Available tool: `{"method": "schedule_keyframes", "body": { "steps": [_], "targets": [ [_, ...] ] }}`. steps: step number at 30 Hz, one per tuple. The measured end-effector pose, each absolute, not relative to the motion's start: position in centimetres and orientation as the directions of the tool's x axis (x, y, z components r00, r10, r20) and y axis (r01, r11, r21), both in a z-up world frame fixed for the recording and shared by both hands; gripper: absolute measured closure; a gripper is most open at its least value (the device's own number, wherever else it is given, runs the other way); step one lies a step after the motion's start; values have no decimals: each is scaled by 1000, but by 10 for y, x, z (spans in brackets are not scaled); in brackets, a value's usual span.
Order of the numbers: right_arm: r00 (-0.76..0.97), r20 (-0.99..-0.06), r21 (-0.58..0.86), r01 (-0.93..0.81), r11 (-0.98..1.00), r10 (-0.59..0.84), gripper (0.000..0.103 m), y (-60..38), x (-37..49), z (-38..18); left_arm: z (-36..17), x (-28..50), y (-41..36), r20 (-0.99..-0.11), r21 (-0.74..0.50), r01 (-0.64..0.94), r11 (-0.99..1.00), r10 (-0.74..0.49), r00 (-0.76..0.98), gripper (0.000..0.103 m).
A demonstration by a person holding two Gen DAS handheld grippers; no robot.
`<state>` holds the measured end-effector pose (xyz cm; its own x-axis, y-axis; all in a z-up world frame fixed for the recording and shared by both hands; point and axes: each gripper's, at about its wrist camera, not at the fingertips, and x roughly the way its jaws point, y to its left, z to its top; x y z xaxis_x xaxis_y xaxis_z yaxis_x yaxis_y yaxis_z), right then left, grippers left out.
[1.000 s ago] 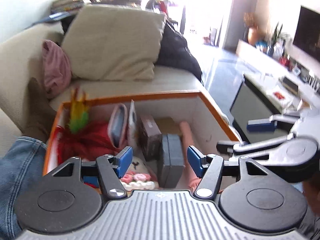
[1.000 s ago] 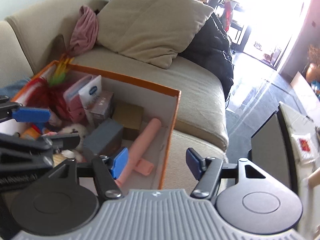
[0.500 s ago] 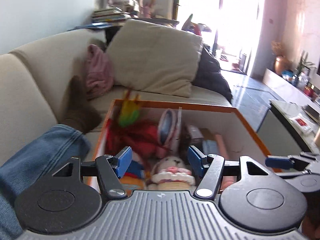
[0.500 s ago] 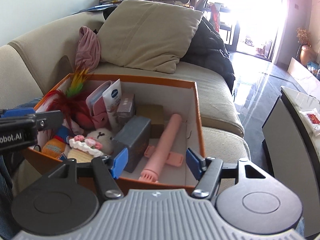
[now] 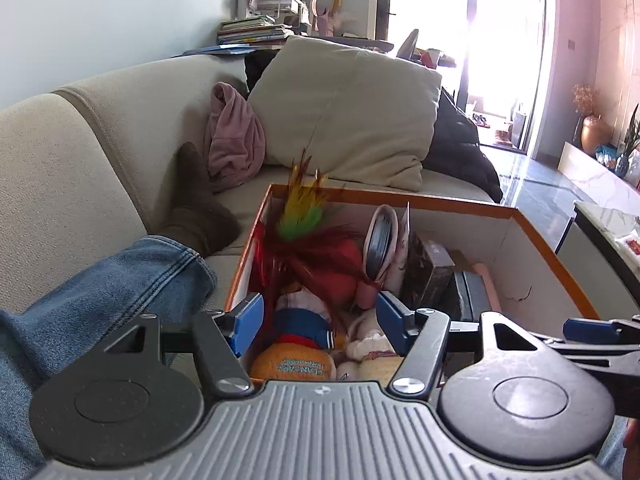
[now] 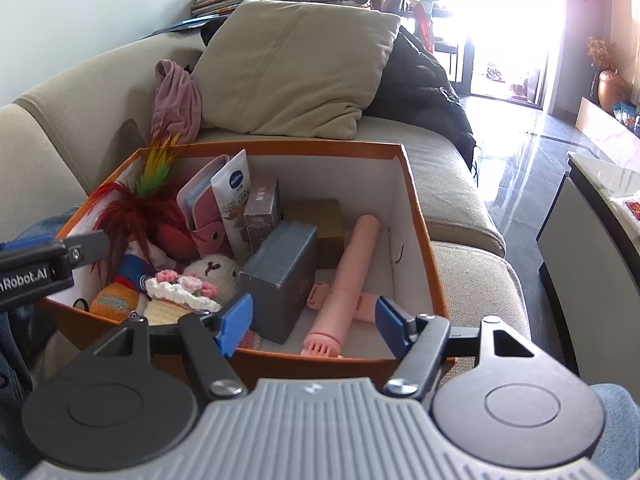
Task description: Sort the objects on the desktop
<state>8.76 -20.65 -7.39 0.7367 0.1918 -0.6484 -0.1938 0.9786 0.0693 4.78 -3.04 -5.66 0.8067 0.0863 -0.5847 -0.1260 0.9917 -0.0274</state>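
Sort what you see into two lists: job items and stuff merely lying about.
Job items: orange cardboard box; pink plastic handheld device; dark grey rectangular box; white cream tube; red feather toy; white crocheted plush.

Lying about: beige sofa cushion; pink crumpled cloth; black jacket.

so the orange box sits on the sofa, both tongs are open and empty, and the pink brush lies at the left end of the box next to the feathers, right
Not quite: the pink brush lies at the right end of the orange box, far from the feathers, as the right wrist view shows. The box does sit on the sofa, and both left tongs and right tongs are open and empty.
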Motion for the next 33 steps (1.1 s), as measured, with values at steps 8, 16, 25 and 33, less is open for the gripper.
{"method": "schedule_keyframes", "body": {
  "steps": [8,16,25,33],
  "targets": [
    [748,-635,72,-189,979,191,29,-208,86,-77,-68,51,-32,-626,-44,-114,993,62,777,30],
    [753,-629,70,-190,979,191,27,-208,86,-79,-74,55,-38,-653,-20,-78,997,46,756,23],
    [753,-631,67,-189,980,188,26,-209,86,-80,-76,57,-38,-663,-14,-65,998,40,747,20],
    [758,-625,65,-187,980,186,24,-209,86,-81,-77,58,-40,-666,-4,-56,998,39,745,17]
  ]
}}
